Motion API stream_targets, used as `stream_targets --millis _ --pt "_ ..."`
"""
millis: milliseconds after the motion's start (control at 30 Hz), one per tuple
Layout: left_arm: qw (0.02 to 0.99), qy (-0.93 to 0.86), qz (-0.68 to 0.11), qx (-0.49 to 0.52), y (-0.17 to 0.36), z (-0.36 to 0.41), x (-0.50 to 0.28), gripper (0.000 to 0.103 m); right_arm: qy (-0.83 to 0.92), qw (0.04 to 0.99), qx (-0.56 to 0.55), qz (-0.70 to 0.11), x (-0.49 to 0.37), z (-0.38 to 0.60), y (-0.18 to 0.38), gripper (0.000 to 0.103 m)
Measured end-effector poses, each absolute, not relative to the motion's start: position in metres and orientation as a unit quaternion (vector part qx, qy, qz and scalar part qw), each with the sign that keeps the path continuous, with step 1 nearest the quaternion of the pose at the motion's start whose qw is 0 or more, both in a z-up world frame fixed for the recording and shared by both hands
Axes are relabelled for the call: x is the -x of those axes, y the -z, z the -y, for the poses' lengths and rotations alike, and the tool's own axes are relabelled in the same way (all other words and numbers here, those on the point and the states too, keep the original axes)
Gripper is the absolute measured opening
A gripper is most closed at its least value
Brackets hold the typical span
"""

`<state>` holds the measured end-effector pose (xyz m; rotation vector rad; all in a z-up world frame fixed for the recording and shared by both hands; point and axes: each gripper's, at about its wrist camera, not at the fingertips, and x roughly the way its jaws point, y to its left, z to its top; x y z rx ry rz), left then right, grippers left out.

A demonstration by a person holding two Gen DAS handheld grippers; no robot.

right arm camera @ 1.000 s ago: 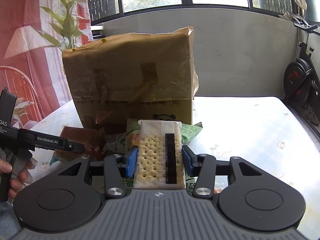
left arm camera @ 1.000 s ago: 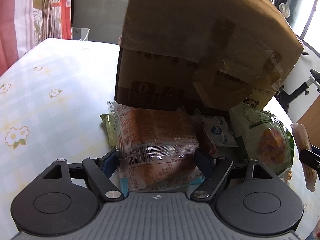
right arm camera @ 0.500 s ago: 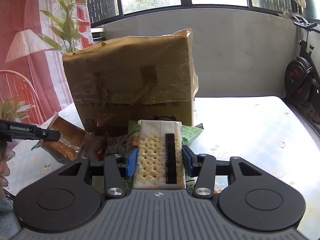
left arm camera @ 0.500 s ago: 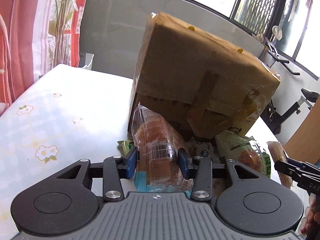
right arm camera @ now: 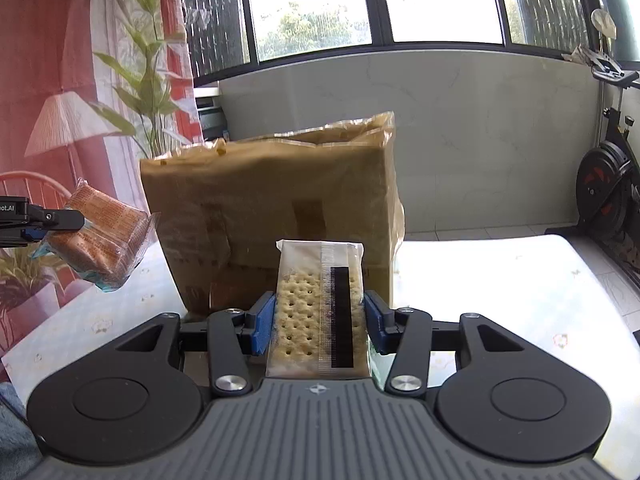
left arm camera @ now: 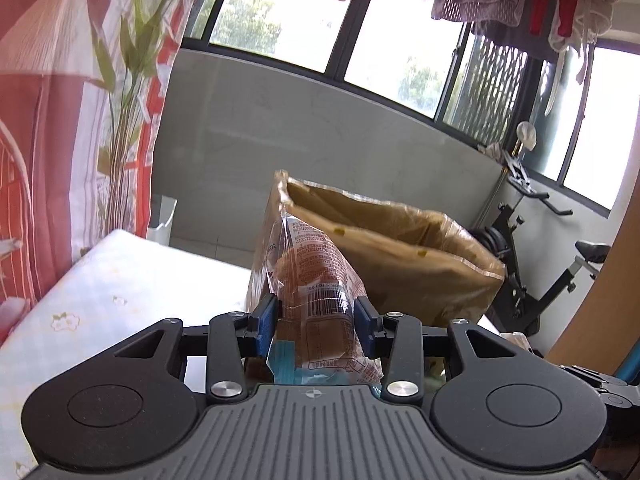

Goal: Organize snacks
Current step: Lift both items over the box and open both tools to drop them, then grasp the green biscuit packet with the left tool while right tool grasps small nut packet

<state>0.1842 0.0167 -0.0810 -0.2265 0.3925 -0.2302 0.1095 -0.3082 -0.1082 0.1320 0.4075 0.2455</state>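
Nearest the right wrist camera, the right gripper (right arm camera: 318,322) is clamping a cracker packet (right arm camera: 320,304) between its blue pads, holding it upright in front of the cardboard box (right arm camera: 276,216). Nearest the left wrist camera, the left gripper (left arm camera: 315,320) is squeezing a clear bag of brown cakes (left arm camera: 316,300), pinching its lower half while the sealed top is sticking up free; the right camera is showing that bag hanging in the air, to the left of the box and well above the table (right arm camera: 520,280). Beyond both packets the box is standing on the flowered tablecloth with its top open, its taped flaps looking soft and crumpled. The likely trouble is at that rim: a packet carried in too low could be catching a flap and folding it shut, or nudging the box along the cloth. The slippery plastic could also be sliding out of the left pads, and too hard a squeeze would be crushing the crackers. Counting now: two grippers, two packets in the air, one box; any other snacks are hidden in these views.
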Motion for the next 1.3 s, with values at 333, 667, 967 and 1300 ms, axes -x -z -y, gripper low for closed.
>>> stream_targets --millis 333,667,967,1300 --pt "0.983 0.130 -0.106 0.079 0.016 0.004 -0.228 0.043 -0.131 0.980 -0.069 -0.130 -0.150 0.322 0.044 0.049" --pt "0.981 0.078 -0.173 -0.049 0.025 0.057 -0.329 0.043 -0.153 0.977 -0.036 -0.143 -0.249 0.289 0.023 0.049" --pt "0.972 0.039 -0.220 -0.066 0.058 0.070 -0.379 0.058 -0.121 0.969 -0.035 -0.213 -0.309 0.276 0.049 0.049" --pt "0.979 0.069 -0.194 -0.005 0.042 0.032 -0.347 0.071 -0.136 0.972 -0.050 -0.187 -0.282 0.291 0.045 0.063"
